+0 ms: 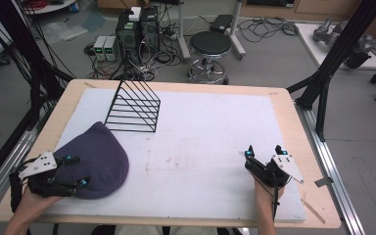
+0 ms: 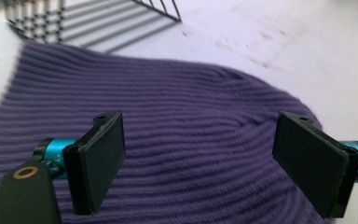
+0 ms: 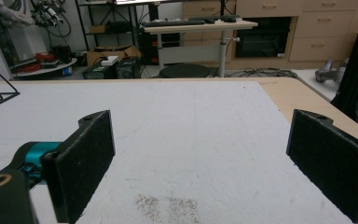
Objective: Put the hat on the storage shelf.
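Observation:
A purple ribbed knit hat (image 1: 95, 159) lies flat on the white mat (image 1: 200, 147) at the front left. My left gripper (image 1: 77, 171) hovers at the hat's left edge, open, its jaws spread over the fabric. In the left gripper view the hat (image 2: 186, 135) runs under both pads (image 2: 100, 163), which hold nothing. My right gripper (image 1: 264, 152) rests open near the front right of the mat, its jaws wide apart over bare mat (image 3: 191, 140).
A black wire rack (image 1: 133, 105) stands at the back left of the mat, just beyond the hat; its bars (image 2: 93, 18) show in the left gripper view. A stool (image 1: 209, 54) and computer boxes (image 1: 137, 29) stand on the floor beyond the table.

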`<state>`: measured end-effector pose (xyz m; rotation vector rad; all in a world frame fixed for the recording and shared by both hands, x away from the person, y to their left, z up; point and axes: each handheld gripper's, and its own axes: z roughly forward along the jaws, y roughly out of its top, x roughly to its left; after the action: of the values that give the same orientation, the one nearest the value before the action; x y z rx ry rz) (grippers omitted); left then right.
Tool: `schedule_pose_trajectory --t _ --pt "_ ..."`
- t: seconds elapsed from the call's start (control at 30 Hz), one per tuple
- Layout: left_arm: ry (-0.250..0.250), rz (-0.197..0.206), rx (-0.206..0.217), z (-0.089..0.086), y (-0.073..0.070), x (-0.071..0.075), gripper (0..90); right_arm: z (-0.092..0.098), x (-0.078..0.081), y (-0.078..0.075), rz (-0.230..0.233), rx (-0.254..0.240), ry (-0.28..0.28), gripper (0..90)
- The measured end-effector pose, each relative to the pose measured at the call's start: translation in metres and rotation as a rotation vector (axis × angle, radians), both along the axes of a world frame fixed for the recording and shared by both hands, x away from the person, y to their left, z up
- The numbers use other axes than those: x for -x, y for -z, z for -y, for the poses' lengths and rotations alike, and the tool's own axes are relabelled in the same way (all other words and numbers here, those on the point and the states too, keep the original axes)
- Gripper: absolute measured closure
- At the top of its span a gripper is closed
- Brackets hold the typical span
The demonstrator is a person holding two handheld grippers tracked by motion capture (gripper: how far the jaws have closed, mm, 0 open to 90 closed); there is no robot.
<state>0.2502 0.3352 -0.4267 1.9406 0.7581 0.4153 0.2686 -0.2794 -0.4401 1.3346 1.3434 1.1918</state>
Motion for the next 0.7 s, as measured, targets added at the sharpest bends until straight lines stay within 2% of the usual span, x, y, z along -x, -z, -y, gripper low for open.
schedule_pose_trajectory --t 0.13,0.2,0.23,0.27,0.3,0.33,0.43,0.5,0.6,0.7 --pt "0.037 -0.018 0.008 0.002 0.002 0.0 16.8 -0.001 0.0 0.0 -0.004 -0.001 -0.002 6.9" --pt "0.081 -0.043 0.016 0.002 0.002 0.0 16.8 -0.001 0.0 0.0 -0.005 -0.004 -0.001 6.9" --pt "0.081 -0.043 0.016 0.002 0.002 0.0 16.8 -0.001 0.0 0.0 -0.005 -0.004 -0.001 6.9" --pt "0.102 -0.068 0.025 0.002 0.002 0.0 16.8 -0.001 0.0 0.0 -0.005 -0.006 -0.001 6.8" --pt "0.102 -0.068 0.025 0.002 0.002 0.0 16.8 -0.001 0.0 0.0 -0.004 -0.006 -0.001 6.9" --pt "0.124 -0.077 0.031 0.002 0.003 0.0 16.8 -0.001 0.0 0.0 -0.004 -0.005 -0.002 6.9" --pt "0.14 -0.083 0.025 0.003 0.003 0.0 16.8 -0.001 0.0 0.0 -0.005 -0.007 -0.001 6.9" --pt "0.165 -0.096 0.031 0.005 0.003 0.001 16.8 -0.001 0.0 0.0 -0.002 0.001 -0.002 6.9" --pt "0.218 -0.117 0.013 0.011 0.006 0.001 16.8 -0.001 0.0 0.0 -0.002 0.001 -0.003 6.9" --pt "0.246 -0.124 0.0 0.014 0.007 0.002 16.9 -0.001 0.0 0.0 -0.002 -0.001 0.001 6.9"
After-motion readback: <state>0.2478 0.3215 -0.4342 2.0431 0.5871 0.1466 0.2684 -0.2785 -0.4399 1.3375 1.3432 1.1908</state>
